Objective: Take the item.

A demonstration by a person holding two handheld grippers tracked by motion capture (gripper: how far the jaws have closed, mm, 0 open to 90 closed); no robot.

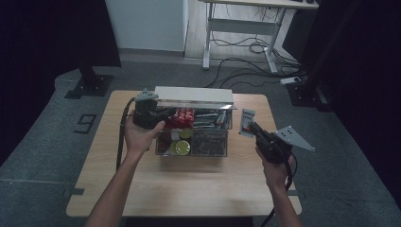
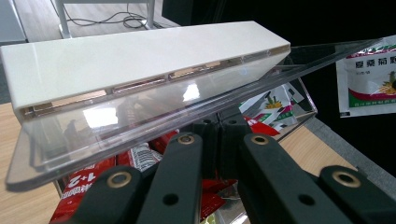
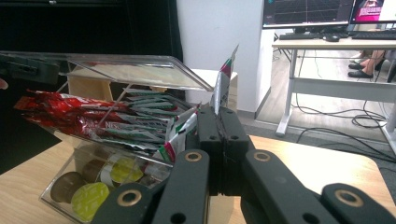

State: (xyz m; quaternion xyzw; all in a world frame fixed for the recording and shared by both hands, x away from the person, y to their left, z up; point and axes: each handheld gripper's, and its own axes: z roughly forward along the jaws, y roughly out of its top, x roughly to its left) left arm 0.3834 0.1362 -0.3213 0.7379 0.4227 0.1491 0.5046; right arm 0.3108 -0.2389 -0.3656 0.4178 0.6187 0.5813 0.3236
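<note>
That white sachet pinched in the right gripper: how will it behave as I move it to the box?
The sachet looks thin and flat, so probably light and floppy. Gripped by one edge in the right gripper, it may bend or flutter. Its glossy printed face hints at slipperiness.

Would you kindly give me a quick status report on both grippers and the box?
Left gripper shut, at the clear box under its raised lid. Right gripper shut on a white packet, right of the box. Path to the box open.

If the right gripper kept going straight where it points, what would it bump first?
Probably the clear plastic organiser box of red sachets. The right gripper, shut on a white-green sachet, points toward it; depth is unclear.
</note>
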